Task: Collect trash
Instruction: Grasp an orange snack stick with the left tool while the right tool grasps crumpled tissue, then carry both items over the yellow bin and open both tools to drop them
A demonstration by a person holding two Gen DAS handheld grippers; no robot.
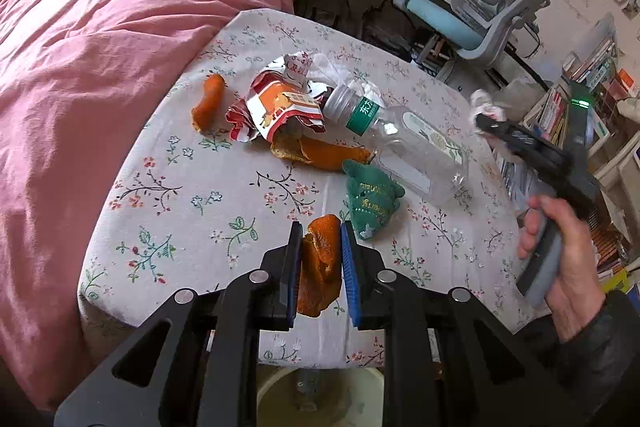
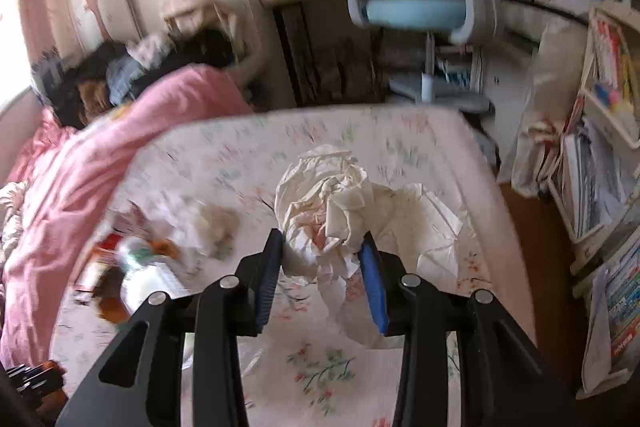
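The left gripper (image 1: 321, 247) pinches an orange peel (image 1: 320, 267) between its fingers above the table (image 1: 180, 187); the right gripper (image 2: 324, 251) fingers clasp crumpled white paper (image 2: 324, 211).

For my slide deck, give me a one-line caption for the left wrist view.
Left gripper holds an orange peel above a floral tablecloth strewn with a plastic bottle and wrappers.

on the floral tabletop (image 1: 168, 187): three loose orange peels (image 1: 208, 99), plus a fourth peel (image 1: 320, 267) between blue pads. one clear plastic bottle (image 1: 404, 143). one torn red-and-white wrapper (image 1: 276, 103). one green pouch (image 1: 370, 201). one crumpled white paper wad (image 2: 328, 211). two hand-held grippers (image 1: 321, 259) (image 2: 322, 263). one desk chair (image 1: 480, 7).
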